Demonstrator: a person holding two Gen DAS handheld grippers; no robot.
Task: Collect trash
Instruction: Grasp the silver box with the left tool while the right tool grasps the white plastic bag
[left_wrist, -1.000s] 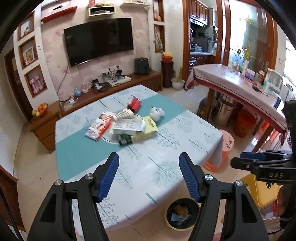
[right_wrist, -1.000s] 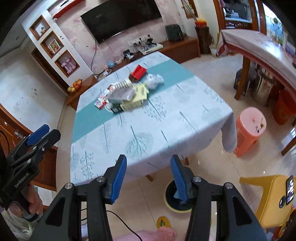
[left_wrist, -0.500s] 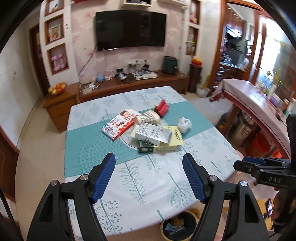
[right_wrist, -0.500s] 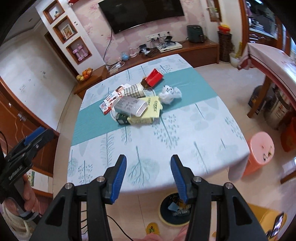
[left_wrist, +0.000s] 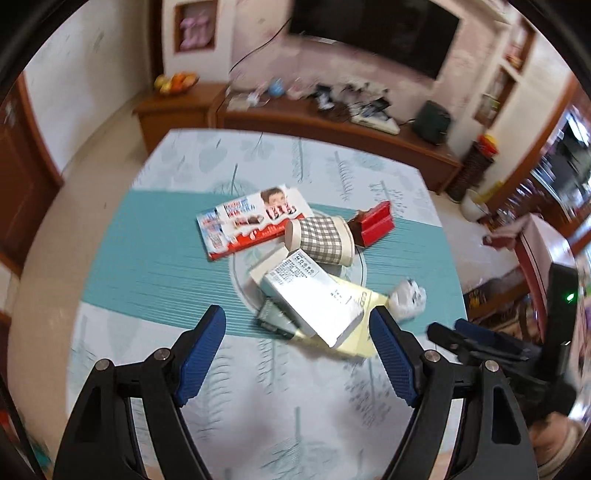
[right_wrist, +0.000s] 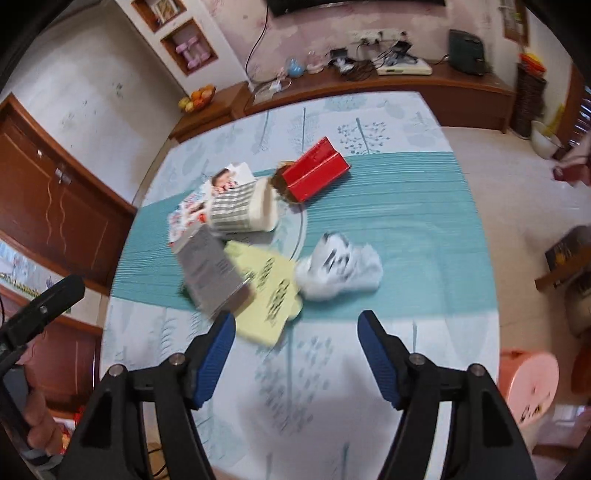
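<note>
A heap of trash lies on the table's teal stripe: a red-and-white chocolate box (left_wrist: 251, 221), a checked paper cup (left_wrist: 320, 239) on its side, a silver-white carton (left_wrist: 314, 301), a yellow paper (left_wrist: 364, 325), a red box (left_wrist: 373, 223) and a crumpled white wrapper (left_wrist: 408, 297). In the right wrist view I see the cup (right_wrist: 240, 212), carton (right_wrist: 212, 271), yellow paper (right_wrist: 271, 291), red box (right_wrist: 314, 173) and wrapper (right_wrist: 338, 266). My left gripper (left_wrist: 297, 345) is open, just short of the carton. My right gripper (right_wrist: 295, 350) is open, near the yellow paper and wrapper.
The table (left_wrist: 258, 406) has a pale tree-print cloth. A wooden TV cabinet (left_wrist: 332, 122) stands behind it. A pink stool (right_wrist: 528, 384) stands on the floor at the right. The right gripper shows at the right edge of the left wrist view (left_wrist: 491, 347).
Both grippers have moved forward and down over the table towards the trash heap. The floor bin has left both views. Both stay open.
</note>
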